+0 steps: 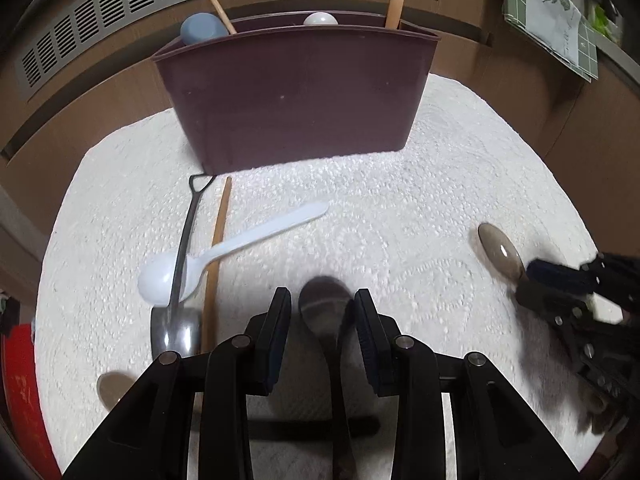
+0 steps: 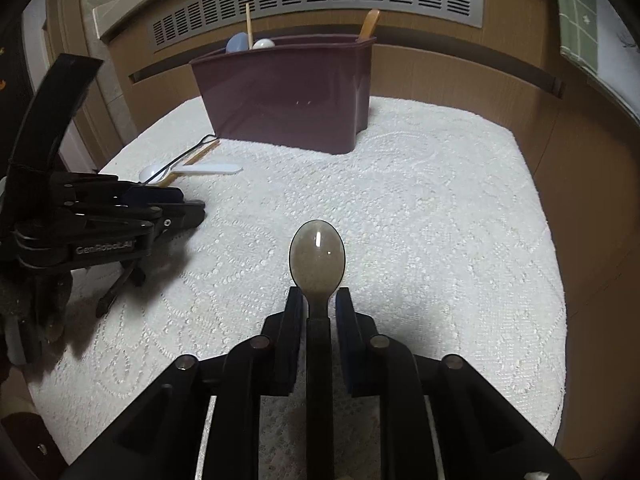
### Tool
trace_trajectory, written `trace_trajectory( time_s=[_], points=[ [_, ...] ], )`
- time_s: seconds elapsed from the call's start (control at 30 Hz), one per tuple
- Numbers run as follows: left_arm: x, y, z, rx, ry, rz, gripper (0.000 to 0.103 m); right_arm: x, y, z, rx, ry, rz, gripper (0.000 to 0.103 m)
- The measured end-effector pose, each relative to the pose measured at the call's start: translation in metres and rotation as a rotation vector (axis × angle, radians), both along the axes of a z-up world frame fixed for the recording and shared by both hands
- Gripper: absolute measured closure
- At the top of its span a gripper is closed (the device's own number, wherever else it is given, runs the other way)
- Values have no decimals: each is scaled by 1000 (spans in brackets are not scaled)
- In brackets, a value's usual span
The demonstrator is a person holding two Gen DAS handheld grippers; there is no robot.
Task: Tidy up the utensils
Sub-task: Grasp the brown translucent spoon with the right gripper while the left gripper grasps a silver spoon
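While a grey spoon (image 2: pixel 317 254) lies on the white-clothed surface (image 2: pixel 440 208), its neck between the right gripper (image 2: pixel 319 300)'s parted jaws, pads clear, the left gripper (image 1: pixel 322 308) straddles a blurred dark spoon (image 1: pixel 325 300), grip unclear. Only the left view shows three utensils (image 1: pixel 208 248) before the maroon caddy (image 1: pixel 296 96).
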State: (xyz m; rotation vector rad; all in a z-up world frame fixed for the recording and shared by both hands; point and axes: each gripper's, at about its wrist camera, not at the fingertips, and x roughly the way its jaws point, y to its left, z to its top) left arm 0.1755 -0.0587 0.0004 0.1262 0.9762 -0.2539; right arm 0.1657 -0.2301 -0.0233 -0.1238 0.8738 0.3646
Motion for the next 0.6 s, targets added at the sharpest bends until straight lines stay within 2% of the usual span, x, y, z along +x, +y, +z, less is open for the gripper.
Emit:
trace_trajectory(
  time_s=[0.23,0.4,0.6],
  points=[
    [-36,18,0,-22,15,6,69,18,8,-1,-26,33,29,78],
    [-38,21,2,-39,14,12,69,37,27,-3,-85,11,52,76],
    [-37,22,2,-58,15,15,69,58,33,-1,-61,35,58,71]
  ],
)
